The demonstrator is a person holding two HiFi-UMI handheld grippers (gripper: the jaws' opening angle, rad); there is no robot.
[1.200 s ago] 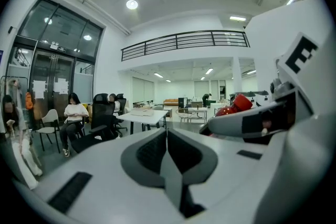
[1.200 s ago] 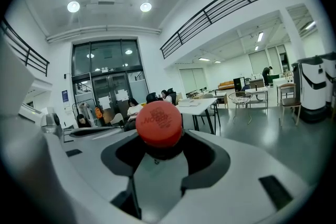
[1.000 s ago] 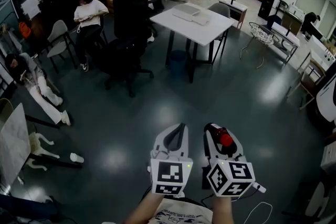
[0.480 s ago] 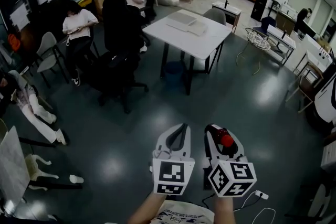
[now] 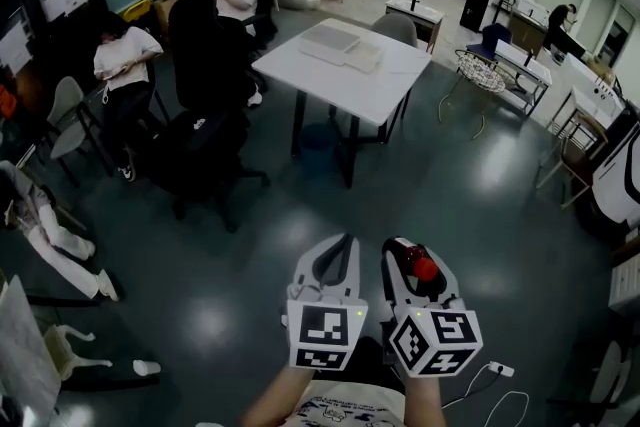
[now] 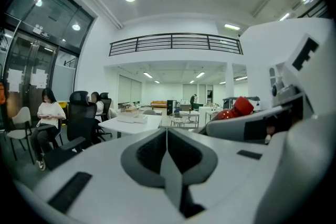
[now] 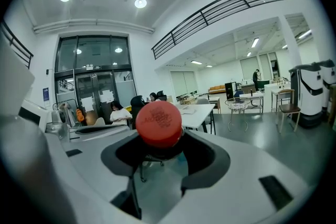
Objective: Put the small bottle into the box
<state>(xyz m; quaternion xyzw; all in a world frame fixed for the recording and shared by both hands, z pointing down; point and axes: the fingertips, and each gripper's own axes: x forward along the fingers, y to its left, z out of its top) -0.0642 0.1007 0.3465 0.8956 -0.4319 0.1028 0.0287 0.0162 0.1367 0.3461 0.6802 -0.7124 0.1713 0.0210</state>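
Overhead, the left gripper (image 5: 343, 245) and right gripper (image 5: 408, 251) hang side by side above the grey floor (image 5: 250, 245). From the left gripper view, its jaws are pressed together with nothing between them. From the right gripper view, the jaws clamp the small bottle (image 7: 158, 123), red cap showing between them.

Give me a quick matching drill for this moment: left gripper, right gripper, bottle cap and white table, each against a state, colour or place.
Things:
1. left gripper
2. right gripper
3. bottle cap
4. white table

Descriptions:
a. red
b. jaws together, nothing between them
c. standing ahead of both grippers
d. shut on the small bottle

Pairs: 1-b, 2-d, 3-a, 4-c
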